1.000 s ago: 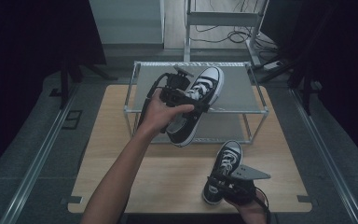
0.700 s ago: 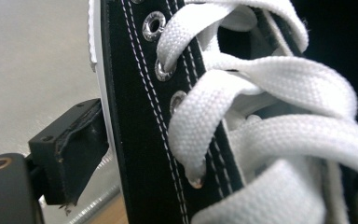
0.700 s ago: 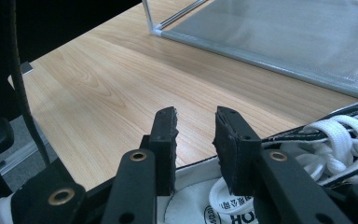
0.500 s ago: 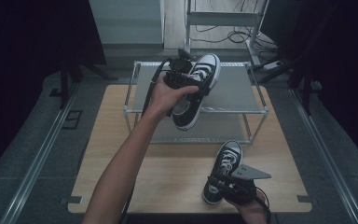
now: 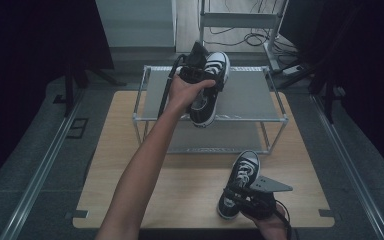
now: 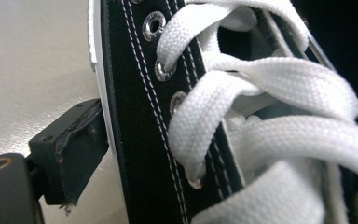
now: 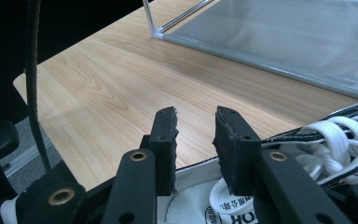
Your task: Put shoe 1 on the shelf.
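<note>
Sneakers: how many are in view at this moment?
2. One sneaker is held in the left gripper above the rack's top shelf. The other sneaker lies on the wooden table by the right gripper.

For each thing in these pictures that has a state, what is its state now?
Held sneaker: laced, lifted over the rack's top shelf, gripped at its side.
Table sneaker: laced, resting on the table, toe pointing to the rack.
Left gripper: shut on the held sneaker.
Right gripper: fingers apart, over the table sneaker's opening.
Rack: upright, shelves bare.
</note>
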### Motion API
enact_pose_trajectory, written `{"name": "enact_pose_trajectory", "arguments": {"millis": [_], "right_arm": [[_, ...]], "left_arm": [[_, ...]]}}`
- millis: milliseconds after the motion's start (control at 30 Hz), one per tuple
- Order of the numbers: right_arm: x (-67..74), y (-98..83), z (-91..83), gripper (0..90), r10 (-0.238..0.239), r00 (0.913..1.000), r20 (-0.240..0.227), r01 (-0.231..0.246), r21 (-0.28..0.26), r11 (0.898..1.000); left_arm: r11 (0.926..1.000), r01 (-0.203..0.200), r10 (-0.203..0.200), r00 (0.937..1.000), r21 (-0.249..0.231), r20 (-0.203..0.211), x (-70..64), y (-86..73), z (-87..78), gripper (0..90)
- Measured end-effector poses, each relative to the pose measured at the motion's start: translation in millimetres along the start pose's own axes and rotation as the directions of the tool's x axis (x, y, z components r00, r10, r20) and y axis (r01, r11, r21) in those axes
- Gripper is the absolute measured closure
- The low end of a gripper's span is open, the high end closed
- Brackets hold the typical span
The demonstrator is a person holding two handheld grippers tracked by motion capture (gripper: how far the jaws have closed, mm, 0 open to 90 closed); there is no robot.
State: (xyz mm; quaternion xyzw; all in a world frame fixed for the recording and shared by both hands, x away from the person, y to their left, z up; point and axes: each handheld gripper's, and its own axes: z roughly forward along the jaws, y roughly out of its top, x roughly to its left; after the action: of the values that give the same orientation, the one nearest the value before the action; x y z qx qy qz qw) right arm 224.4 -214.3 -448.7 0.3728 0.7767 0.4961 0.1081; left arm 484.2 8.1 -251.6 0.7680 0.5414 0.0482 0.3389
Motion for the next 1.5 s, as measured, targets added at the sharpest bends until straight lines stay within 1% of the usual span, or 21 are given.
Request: {"name": "enact_pose_trajectory", "arguments": {"millis": [33, 67, 100, 133, 167, 300, 333, 367, 433, 500, 567, 633, 700, 800, 867, 1067, 1167, 1367, 1500], "right_arm": [[-0.2, 0.3, -0.5, 68.7, 0.0, 1.0, -0.001, 0.0, 0.001, 1.0], [-0.5, 0.4, -0.7, 68.7, 0.0, 1.0, -0.001, 0.0, 0.0, 1.0], [-0.5, 0.4, -0.7, 68.7, 0.0, 1.0, -0.001, 0.0, 0.0, 1.0], [-1.1, 0.4, -0.8, 68.7, 0.002, 1.0, 0.001, -0.002, 0.0, 1.0], [-1.1, 0.4, -0.8, 68.7, 0.002, 1.0, 0.001, -0.002, 0.0, 1.0], [-1.8, 0.2, -1.0, 68.7, 0.005, 1.0, 0.003, -0.005, -0.003, 1.0], [-2.1, 0.2, -1.1, 68.8, 0.004, 1.0, 0.002, -0.004, -0.001, 1.0], [-2.1, 0.2, -1.1, 68.8, 0.004, 1.0, 0.002, -0.004, -0.001, 1.0], [-2.7, -0.3, -0.4, 68.7, 0.006, 1.0, 0.003, -0.006, -0.001, 1.0], [-2.6, -0.5, -0.1, 68.8, 0.006, 1.0, 0.003, -0.006, 0.0, 1.0], [-2.6, -0.5, 0.0, 68.8, 0.007, 1.0, 0.003, -0.007, 0.0, 1.0], [-2.7, -0.5, -0.1, 68.7, 0.006, 1.0, 0.004, -0.006, 0.0, 1.0], [-2.8, -0.5, -0.2, 68.8, 0.006, 1.0, 0.004, -0.006, -0.001, 1.0], [-3.5, -0.5, -0.6, 68.8, 0.01, 0.9999, 0.004, -0.01, -0.003, 1.0], [-3.7, -0.5, -0.7, 68.8, 0.01, 0.9999, 0.004, -0.01, -0.003, 1.0], [-4.9, -0.6, -0.9, 68.8, 0.012, 0.9999, 0.005, -0.012, -0.003, 1.0], [-4.9, -0.7, -0.8, 68.8, 0.014, 0.9999, 0.005, -0.014, -0.003, 1.0], [-3.9, -0.5, -0.9, 68.8, 0.013, 0.9999, 0.004, -0.013, -0.006, 1.0], [-3.9, -0.7, -0.7, 68.8, 0.01, 0.9999, 0.002, -0.01, -0.002, 1.0]], "left_arm": [[1.0, 0.0, 0.0, 1.0, 0.0, 0.0, 0.0, 0.0, 0.0, 9.9], [0.9998, 0.02, -0.02, 0.9998, 0.0, -0.003, 2.0, 3.1, 0.8, 9.9], [0.9998, 0.02, -0.02, 0.9998, 0.0, -0.003, 2.0, 3.1, 0.8, 9.9], [0.9993, 0.037, -0.038, 0.9993, -0.004, -0.009, 4.6, 5.8, 1.6, 9.9], [0.9993, 0.037, -0.038, 0.9993, -0.004, -0.009, 4.6, 5.8, 1.6, 9.9], [0.9978, 0.066, -0.066, 0.9972, -0.005, -0.035, 10.6, 9.6, 3.2, 9.9], [0.997, 0.077, -0.077, 0.9957, -0.004, -0.051, 13.8, 11.2, 4.0, 9.9], [0.997, 0.077, -0.077, 0.9957, -0.004, -0.051, 13.8, 11.2, 4.0, 9.9], [0.9956, 0.094, -0.094, 0.9931, -0.007, -0.07, 17.8, 13.4, 5.2, 9.9], [0.9951, 0.098, -0.098, 0.9923, -0.004, -0.075, 19.3, 14.0, 5.4, 9.9], [0.9931, 0.117, -0.117, 0.9893, -0.006, -0.086, 22.1, 15.6, 8.4, 9.8], [0.9927, 0.121, -0.12, 0.9886, -0.002, -0.091, 23.2, 15.9, 9.6, 9.8], [0.9918, 0.127, -0.126, 0.9863, 0.006, -0.106, 24.7, 16.7, 13.5, 9.8], [0.9898, 0.142, -0.141, 0.9846, 0.01, -0.104, 27.5, 17.3, 18.2, 9.8], [0.9877, 0.156, -0.154, 0.9823, 0.011, -0.107, 29.4, 17.9, 21.0, 9.8], [0.9839, 0.178, -0.175, 0.9749, 0.013, -0.138, 36.5, 20.1, 27.7, 9.8], [0.9822, 0.187, -0.182, 0.9726, 0.019, -0.144, 40.5, 20.8, 30.4, 9.8], [0.9752, 0.221, -0.216, 0.9628, 0.015, -0.163, 46.1, 22.4, 35.7, 9.7], [0.9745, 0.223, -0.215, 0.961, 0.027, -0.174, 49.1, 22.6, 38.9, 9.7]]}}
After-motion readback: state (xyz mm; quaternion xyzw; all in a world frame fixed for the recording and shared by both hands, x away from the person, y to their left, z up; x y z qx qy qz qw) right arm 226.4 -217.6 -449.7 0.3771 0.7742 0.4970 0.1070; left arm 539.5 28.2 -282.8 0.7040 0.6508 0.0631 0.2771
